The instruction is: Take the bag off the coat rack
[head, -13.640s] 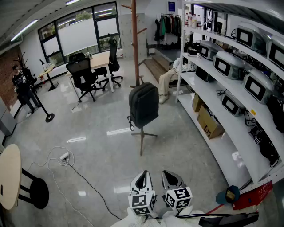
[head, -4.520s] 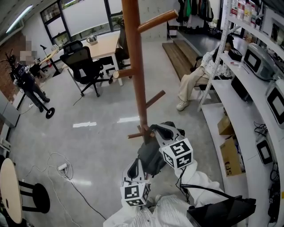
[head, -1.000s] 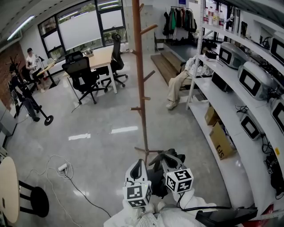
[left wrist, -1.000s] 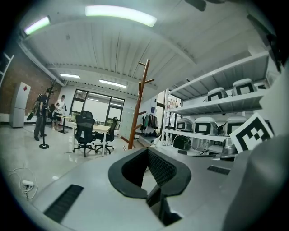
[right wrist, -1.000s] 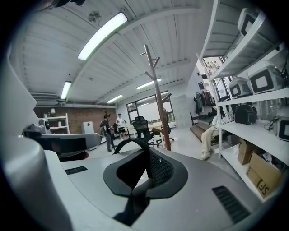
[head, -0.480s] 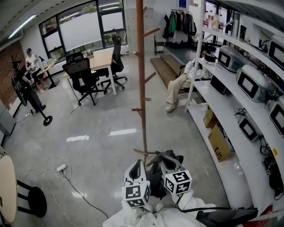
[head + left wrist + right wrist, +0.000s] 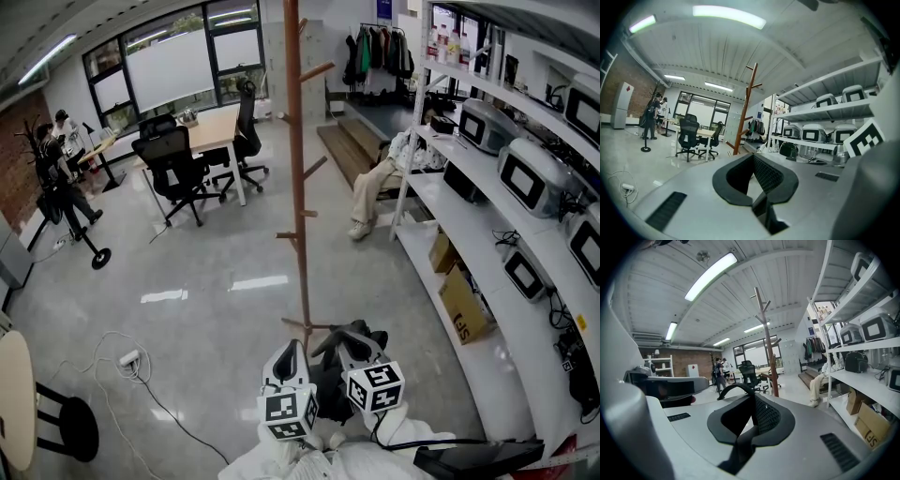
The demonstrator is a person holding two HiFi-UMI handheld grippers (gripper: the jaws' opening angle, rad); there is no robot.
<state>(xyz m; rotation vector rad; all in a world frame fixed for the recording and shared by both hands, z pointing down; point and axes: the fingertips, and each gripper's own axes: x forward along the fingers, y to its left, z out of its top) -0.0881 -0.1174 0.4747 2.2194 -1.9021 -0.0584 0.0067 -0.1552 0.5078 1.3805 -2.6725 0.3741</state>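
The wooden coat rack [image 7: 298,187] stands bare in front of me; it also shows in the left gripper view [image 7: 744,112] and the right gripper view [image 7: 768,348]. The dark bag [image 7: 326,382] hangs off the rack, close to my body, between the two grippers. My right gripper [image 7: 349,331] is shut on the bag's black handle strap [image 7: 733,389], which arches over its jaws [image 7: 752,404]. My left gripper [image 7: 292,350] is beside the bag, shut with nothing between its jaws [image 7: 753,160].
White shelves [image 7: 487,234] with appliances and cardboard boxes [image 7: 459,300] run along the right. A person sits by the shelves [image 7: 380,183]. Office chairs [image 7: 169,164] and a desk stand at the back left. A cable and power strip [image 7: 129,357] lie on the floor near a round table [image 7: 14,398].
The bag that hung on the rack's lower peg now hangs from my right gripper, clear of the rack. Over the last second the grippers barely moved.
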